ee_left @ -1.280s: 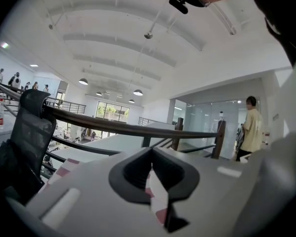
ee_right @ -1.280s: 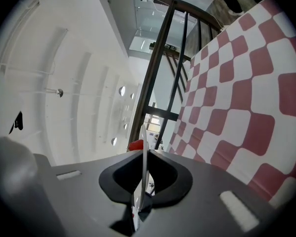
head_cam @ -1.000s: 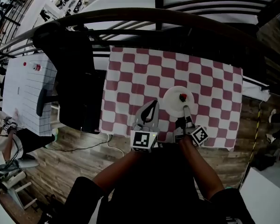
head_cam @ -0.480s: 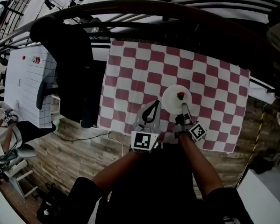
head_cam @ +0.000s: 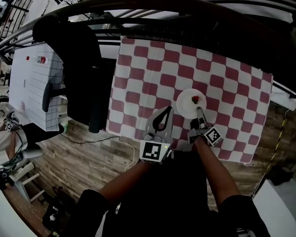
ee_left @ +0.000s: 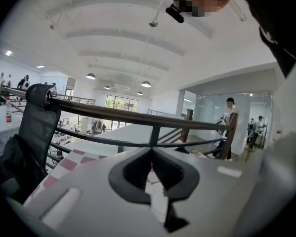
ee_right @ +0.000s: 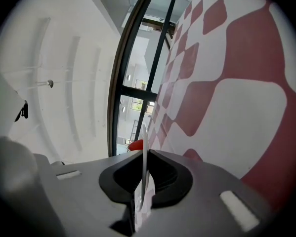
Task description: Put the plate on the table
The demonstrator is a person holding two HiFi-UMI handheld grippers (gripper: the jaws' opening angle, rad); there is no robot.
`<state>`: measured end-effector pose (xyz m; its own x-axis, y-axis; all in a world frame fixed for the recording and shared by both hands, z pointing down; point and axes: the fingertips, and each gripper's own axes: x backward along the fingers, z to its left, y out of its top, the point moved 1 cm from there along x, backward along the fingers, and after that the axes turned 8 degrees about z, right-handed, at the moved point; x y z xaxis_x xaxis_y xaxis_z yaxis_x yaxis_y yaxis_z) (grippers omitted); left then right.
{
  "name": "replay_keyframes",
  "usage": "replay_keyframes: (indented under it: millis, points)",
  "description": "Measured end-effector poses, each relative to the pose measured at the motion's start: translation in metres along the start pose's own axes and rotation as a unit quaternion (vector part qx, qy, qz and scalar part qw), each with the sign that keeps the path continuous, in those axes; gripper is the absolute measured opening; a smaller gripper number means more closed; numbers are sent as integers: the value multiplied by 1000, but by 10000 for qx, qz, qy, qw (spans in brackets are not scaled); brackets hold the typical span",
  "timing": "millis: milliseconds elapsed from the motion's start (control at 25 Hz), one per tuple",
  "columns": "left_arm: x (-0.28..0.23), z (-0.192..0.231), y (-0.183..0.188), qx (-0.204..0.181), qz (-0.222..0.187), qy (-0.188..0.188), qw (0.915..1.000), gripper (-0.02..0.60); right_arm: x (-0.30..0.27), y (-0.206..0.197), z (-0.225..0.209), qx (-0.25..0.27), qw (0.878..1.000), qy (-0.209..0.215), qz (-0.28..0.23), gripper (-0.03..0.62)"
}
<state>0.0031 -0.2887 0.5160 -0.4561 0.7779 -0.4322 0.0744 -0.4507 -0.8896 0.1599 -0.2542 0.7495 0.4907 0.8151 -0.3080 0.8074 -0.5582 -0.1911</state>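
One plate (head_cam: 189, 101) is being held right of centre over the checkered bench (head_cam: 152, 78), right gripper (head_cam: 199, 111) clamping its near rim for controlled lowering; left gripper (head_cam: 165, 110) is idling, jaws together.

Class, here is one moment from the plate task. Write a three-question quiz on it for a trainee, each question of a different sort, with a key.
1. True or false: the right gripper has its jaws closed on the rim of the white plate.
2. What lies on the plate? A. a small red thing; B. a fork; C. nothing at all.
3. Fill in the gap: the jaws of the left gripper are together and hold ____.
Key: 1 true; 2 A; 3 nothing.
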Motion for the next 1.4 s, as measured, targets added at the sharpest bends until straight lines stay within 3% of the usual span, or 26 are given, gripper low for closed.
replay_keyframes:
  millis: [80,240,360,920,1000,1160,1400]
  points:
    - [-2,-1,-1,22,10,-30,10000,9,6,-7,-21,-294,9978,-591,67,18]
    - [0,0,-2,106,-2,-40,9999,9,-4,-4,-11,-107,9999,-90,30,18]
    - [0,0,-6,64,37,-15,10000,9,-10,-5,-13,-375,9992,163,-17,18]
    - [3,-4,-11,68,127,-158,9998,9,-11,-8,-29,-1072,9925,-548,217,23]
    - [6,-4,-12,106,119,-158,9997,9,-10,-11,-29,-1015,9917,-728,306,54]
    - [12,-5,-14,142,140,-214,9996,9,-9,-13,-23,-800,9918,-901,421,178]
    - [25,-3,-14,103,25,-196,9998,9,5,-17,-24,-277,9861,-1526,598,242]
